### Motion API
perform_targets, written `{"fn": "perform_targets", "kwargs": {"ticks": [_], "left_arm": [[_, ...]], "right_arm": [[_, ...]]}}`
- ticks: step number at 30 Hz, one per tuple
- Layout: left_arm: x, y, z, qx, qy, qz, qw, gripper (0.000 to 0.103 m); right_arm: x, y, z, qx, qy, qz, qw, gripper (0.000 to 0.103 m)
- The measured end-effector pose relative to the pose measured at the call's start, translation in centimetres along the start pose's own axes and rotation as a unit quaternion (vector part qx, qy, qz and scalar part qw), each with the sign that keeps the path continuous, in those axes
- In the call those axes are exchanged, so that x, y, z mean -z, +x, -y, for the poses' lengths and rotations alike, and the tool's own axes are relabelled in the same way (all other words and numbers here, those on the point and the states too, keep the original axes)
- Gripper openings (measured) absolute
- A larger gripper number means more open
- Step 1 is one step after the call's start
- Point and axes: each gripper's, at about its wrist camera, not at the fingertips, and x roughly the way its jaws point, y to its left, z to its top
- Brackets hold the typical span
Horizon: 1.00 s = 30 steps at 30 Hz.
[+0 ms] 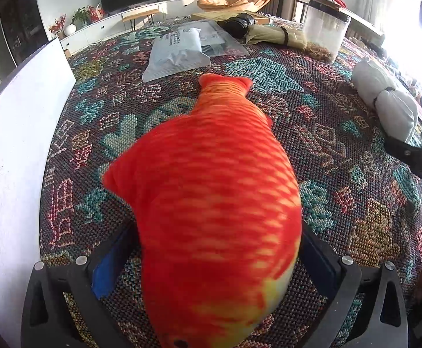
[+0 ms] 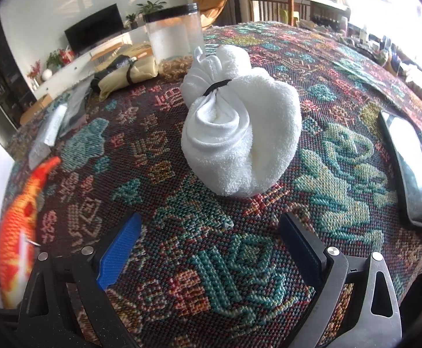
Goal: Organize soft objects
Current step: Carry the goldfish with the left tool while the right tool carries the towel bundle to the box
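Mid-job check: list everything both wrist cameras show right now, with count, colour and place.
plush fish: one, orange-red with yellow belly, lying on the cloth between the left fingers
rolled towel: one, white, tied with a black band, ahead of the right gripper
patterned cloth: one, multicoloured weave, covering the surface
clear jar: one, black lid, far side behind the towel
beige bundle: one, black strap, left of the jar
grey mailer bag: one, beyond the fish tail
phone: one, dark, glossy, right of the towel
white board: one, left edge
left gripper: black, blue pads, open around the fish
right gripper: black, blue pads, open, empty
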Motion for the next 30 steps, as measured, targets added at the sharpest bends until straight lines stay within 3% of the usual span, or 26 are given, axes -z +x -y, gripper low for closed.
{"fn": "perform_targets", "kwargs": {"ticks": [2, 4, 7, 11, 12, 13, 14, 15, 16, 18, 20, 24, 27, 30], "left_arm": [[0.0, 0.0, 0.0, 0.001, 0.003, 0.000, 1.0000, 0.103], [0.1, -0.1, 0.0, 0.002, 0.006, 0.003, 1.0000, 0.103], [0.2, -0.2, 0.0, 0.002, 0.006, 0.006, 1.0000, 0.103], [0.1, -0.2, -0.1, 0.006, 0.005, -0.007, 0.9999, 0.100], [0.1, -0.4, -0.3, 0.006, 0.000, -0.004, 1.0000, 0.096], [0.0, -0.8, -0.5, 0.002, -0.005, 0.003, 1.0000, 0.080], [0.1, -1.4, -0.9, 0.011, -0.010, 0.014, 0.9998, 0.050], [0.1, -1.9, -1.4, 0.028, -0.019, 0.017, 0.9993, 0.043], [0.2, -2.4, -2.0, 0.042, -0.033, 0.021, 0.9983, 0.042], [0.4, -3.7, -2.9, 0.067, -0.058, 0.032, 0.9955, 0.040], [0.7, -5.7, -3.9, 0.107, -0.088, 0.050, 0.9891, 0.040], [1.2, -11.6, -6.5, 0.148, -0.122, 0.103, 0.9760, 0.040], [1.9, -16.6, -10.2, 0.130, -0.135, 0.148, 0.9710, 0.040], [3.5, -20.3, -15.3, 0.071, -0.155, 0.170, 0.9705, 0.041]], "right_arm": [[0.3, -2.4, 0.9, -0.024, 0.025, 0.025, 0.999, 0.097], [-0.2, -4.9, 1.3, -0.020, 0.029, 0.063, 0.997, 0.097], [-3.9, -5.8, 1.2, -0.002, 0.004, 0.085, 0.996, 0.097], [-9.4, 0.2, 0.4, 0.043, -0.067, -0.007, 0.997, 0.097], [-10.0, 2.3, 0.4, 0.050, -0.084, -0.039, 0.994, 0.095], [-10.0, 4.0, 0.7, 0.046, -0.095, -0.063, 0.992, 0.093], [-9.8, 4.9, 1.5, 0.030, -0.091, -0.078, 0.992, 0.076], [-9.4, 5.0, 2.3, 0.005, -0.074, -0.082, 0.994, 0.049], [-9.2, 4.3, 2.7, -0.027, -0.054, -0.076, 0.995, 0.048], [-8.2, 2.3, 2.3, -0.027, -0.060, -0.057, 0.996, 0.047], [-7.2, -0.3, 1.2, -0.061, -0.069, -0.041, 0.995, 0.047], [-5.8, -6.4, -4.7, -0.139, -0.120, -0.016, 0.983, 0.047], [-4.7, -10.8, -11.7, -0.220, -0.165, -0.015, 0.961, 0.047], [-2.5, -14.5, -19.4, -0.298, -0.212, -0.024, 0.931, 0.047]]}}
